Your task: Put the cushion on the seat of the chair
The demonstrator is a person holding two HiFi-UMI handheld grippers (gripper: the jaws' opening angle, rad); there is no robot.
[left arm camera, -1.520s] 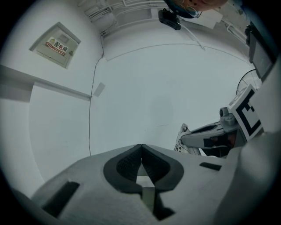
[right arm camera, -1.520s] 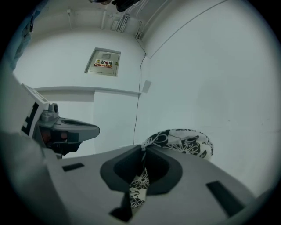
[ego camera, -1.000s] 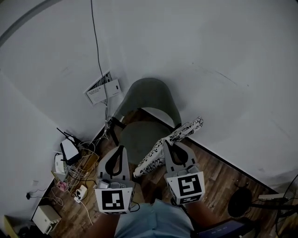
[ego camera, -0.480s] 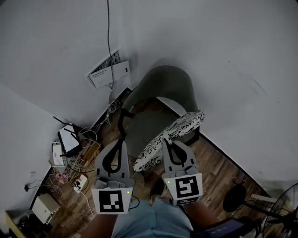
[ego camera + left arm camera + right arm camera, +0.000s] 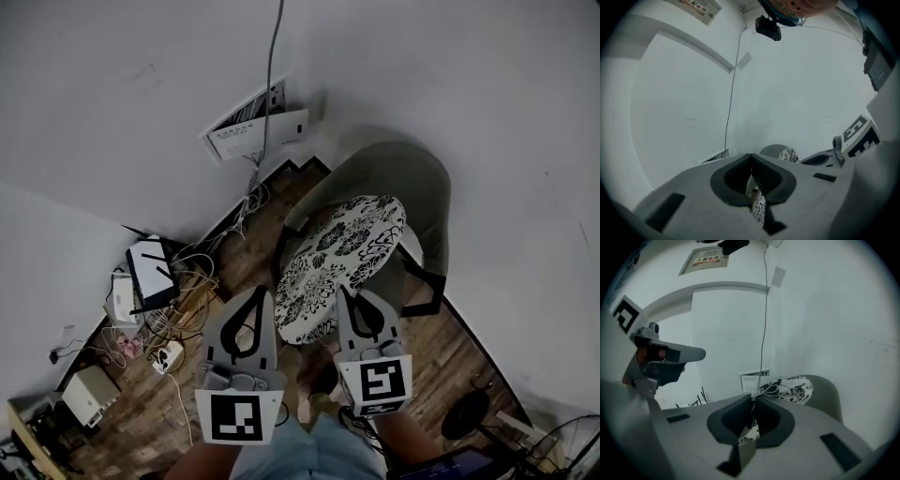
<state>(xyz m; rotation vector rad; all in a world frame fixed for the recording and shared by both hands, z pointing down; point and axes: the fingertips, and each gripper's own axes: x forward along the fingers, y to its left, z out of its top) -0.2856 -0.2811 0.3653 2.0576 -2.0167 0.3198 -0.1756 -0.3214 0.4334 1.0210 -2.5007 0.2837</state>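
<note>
while left gripper (image 5: 259, 293) and right gripper (image 5: 346, 293) pinch its edge, the black-and-white floral cushion (image 5: 345, 255) spreads round.

One cushion (image 5: 342, 267); one chair (image 5: 412, 173); left gripper (image 5: 261, 292), right gripper (image 5: 345, 294): two.

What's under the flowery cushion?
The grey chair is under the cushion. A bit of its seat peeks out on the right. The rest of the seat is covered, so you cannot see whether the cushion is touching it yet.

Grey left gripper (image 5: 260, 292) and right gripper (image 5: 347, 295), black-and-white marker cubes (image 5: 234, 418), pale blue shorts (image 5: 286, 457).
</note>
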